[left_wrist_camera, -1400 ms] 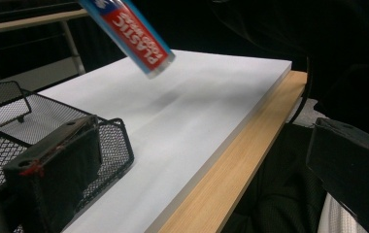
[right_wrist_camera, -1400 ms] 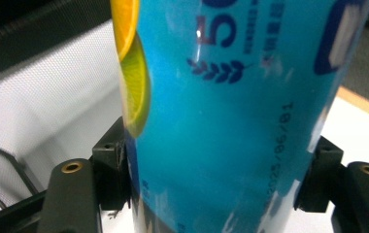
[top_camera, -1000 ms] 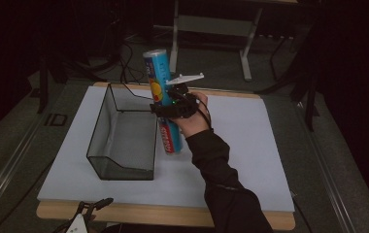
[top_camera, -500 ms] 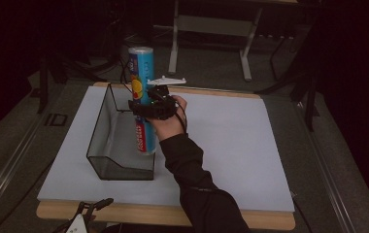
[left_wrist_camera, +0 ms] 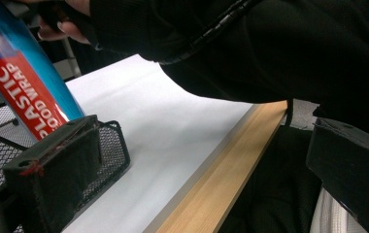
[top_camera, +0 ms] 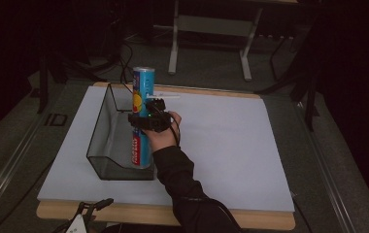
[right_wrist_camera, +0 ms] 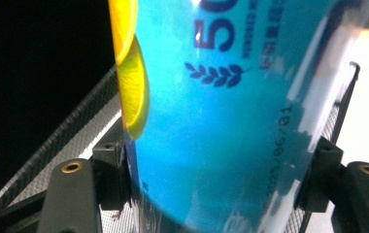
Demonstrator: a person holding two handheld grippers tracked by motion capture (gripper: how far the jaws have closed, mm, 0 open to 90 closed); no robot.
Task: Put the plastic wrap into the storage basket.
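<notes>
Right gripper: clamped on blue tube, held upright
Tube: lowered into mesh basket, near right wall
Left gripper: jaws held apart, nothing gripped

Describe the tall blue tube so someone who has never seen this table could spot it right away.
Start at the white-topped table and find the black wire mesh basket near its left side. At the basket's right end, the blue tube stands upright, clamped by the right gripper. It is the tallest, brightest thing there: a blue cylinder with a yellow fruit picture and a red band reading "plastic food wrap".
</notes>
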